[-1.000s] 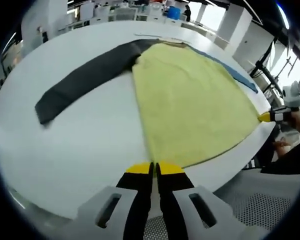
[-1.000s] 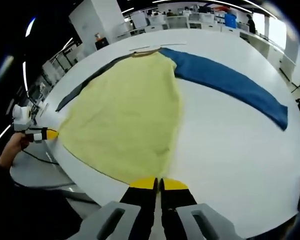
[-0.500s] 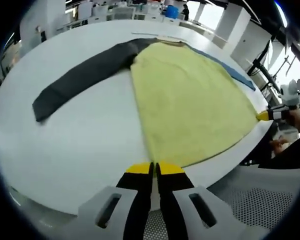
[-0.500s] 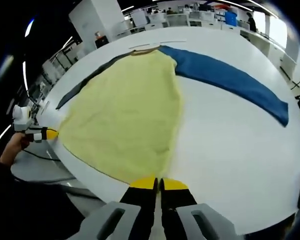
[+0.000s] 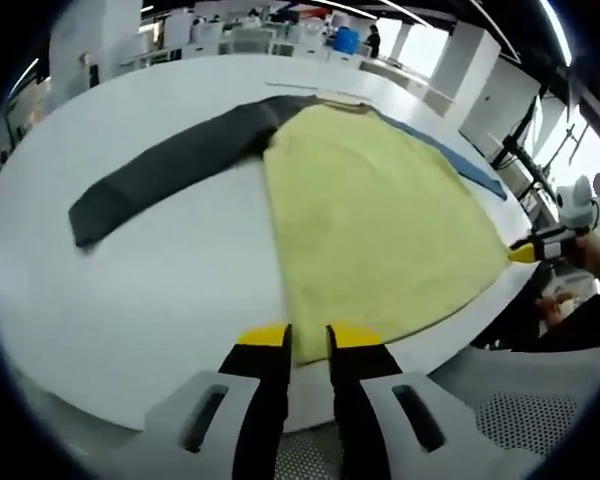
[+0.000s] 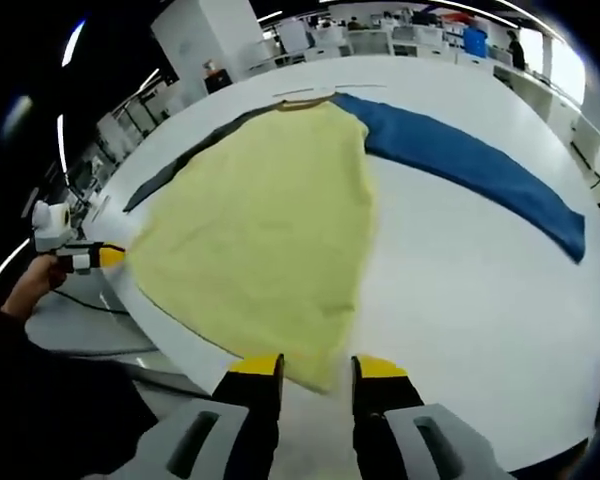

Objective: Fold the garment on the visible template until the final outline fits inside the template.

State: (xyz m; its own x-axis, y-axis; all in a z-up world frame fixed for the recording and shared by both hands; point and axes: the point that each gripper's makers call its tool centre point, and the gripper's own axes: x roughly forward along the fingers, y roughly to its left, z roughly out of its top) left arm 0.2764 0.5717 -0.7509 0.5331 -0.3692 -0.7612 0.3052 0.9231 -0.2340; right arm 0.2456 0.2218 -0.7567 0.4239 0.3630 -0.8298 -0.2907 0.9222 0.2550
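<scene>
1. A round white table (image 5: 160, 290) holds a long-sleeved garment (image 5: 380, 220) spread flat: yellow body, one dark grey sleeve (image 5: 170, 165), one blue sleeve (image 6: 480, 165). Both sleeves lie stretched out to the sides.

2. In the left gripper view, the left gripper (image 5: 308, 345) sits at 6 o'clock at the table's near edge. Its yellow-tipped jaws stand a little apart, with a corner of the yellow hem lying between them; nothing is clamped.

3. In the right gripper view, the right gripper (image 6: 317, 370) is also at 6 o'clock, jaws parted more widely, straddling the other hem corner without pinching it.

4. Each gripper appears small in the other's view: the right one at 3 o'clock in the left gripper view, the left one at 9 o'clock in the right gripper view, held in a person's hand (image 6: 25, 290).

5. Judged step: the fold has not begun (the garment is fully open). Both grippers are poised at the hem corners. The next move likely calls for closing on both corners together, then lifting evenly.

6. No template outline can be made out, and no brand, label or writing is readable.
</scene>
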